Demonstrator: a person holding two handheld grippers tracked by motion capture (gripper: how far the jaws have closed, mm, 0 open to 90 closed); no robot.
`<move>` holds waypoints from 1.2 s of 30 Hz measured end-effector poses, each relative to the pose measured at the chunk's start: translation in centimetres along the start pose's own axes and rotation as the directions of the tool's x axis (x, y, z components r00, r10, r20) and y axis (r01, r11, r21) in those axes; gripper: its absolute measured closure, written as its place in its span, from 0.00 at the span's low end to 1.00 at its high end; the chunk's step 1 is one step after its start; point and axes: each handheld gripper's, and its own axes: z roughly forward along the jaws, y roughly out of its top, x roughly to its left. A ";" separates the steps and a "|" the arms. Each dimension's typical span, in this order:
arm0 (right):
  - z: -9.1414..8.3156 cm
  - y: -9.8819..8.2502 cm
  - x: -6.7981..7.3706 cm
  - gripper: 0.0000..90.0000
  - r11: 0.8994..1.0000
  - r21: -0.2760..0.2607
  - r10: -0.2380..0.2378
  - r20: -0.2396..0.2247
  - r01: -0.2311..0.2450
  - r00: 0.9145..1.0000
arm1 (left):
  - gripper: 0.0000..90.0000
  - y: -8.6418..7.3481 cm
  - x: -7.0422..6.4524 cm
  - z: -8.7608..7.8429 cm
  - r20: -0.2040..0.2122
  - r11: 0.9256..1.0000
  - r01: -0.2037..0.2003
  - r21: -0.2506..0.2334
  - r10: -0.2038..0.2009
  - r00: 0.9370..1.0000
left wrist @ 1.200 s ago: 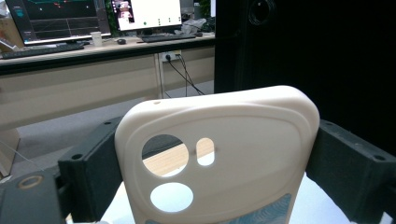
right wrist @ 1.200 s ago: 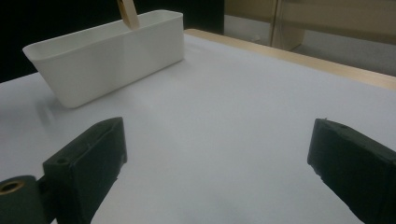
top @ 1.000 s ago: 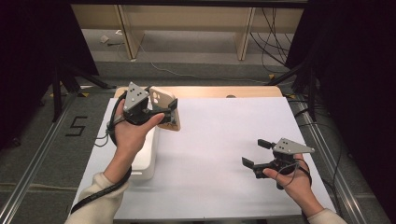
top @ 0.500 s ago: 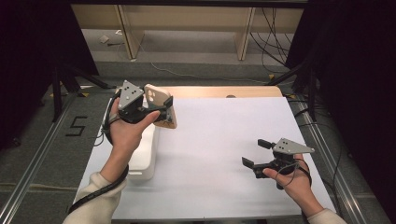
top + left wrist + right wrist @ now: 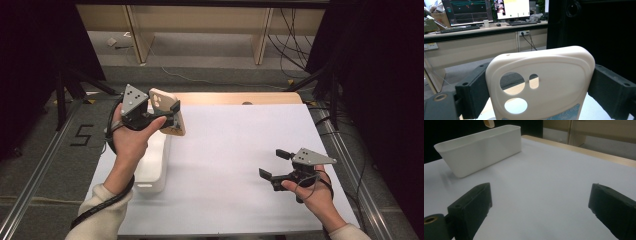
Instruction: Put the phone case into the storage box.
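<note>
While left gripper [image 5: 172, 116] is clamping cream plastic phone case with camera cutouts [image 5: 169, 111] upright in air above white rectangular plastic bin [image 5: 152, 167], pickup looking done; drop into bin likely remaining. Right gripper [image 5: 274, 165] idling over white table sheet [image 5: 235, 150], jaws spread, nothing between.

Left gripper [image 5: 172, 116] raised above far-left part of table [image 5: 235, 150], phone case [image 5: 167, 111] upright between its jaws. Bin [image 5: 152, 165] on table directly below, along left edge. Right gripper [image 5: 270, 165] near right edge, well apart from bin.
</note>
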 end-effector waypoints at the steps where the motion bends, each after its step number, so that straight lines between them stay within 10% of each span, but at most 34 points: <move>1: 0.0 0.0 0.0 0.07 1.000 0.000 0.001 0.000 -0.001 1.000 | 0.12 0.0 0.0 0.0 0.003 1.000 -0.001 -0.004 0.001 1.000; 36: 0.0 -0.1 0.0 0.07 1.000 0.001 0.002 -0.001 -0.002 1.000 | 0.12 0.1 1.8 -0.5 -0.047 1.000 -0.003 -0.001 0.003 0.999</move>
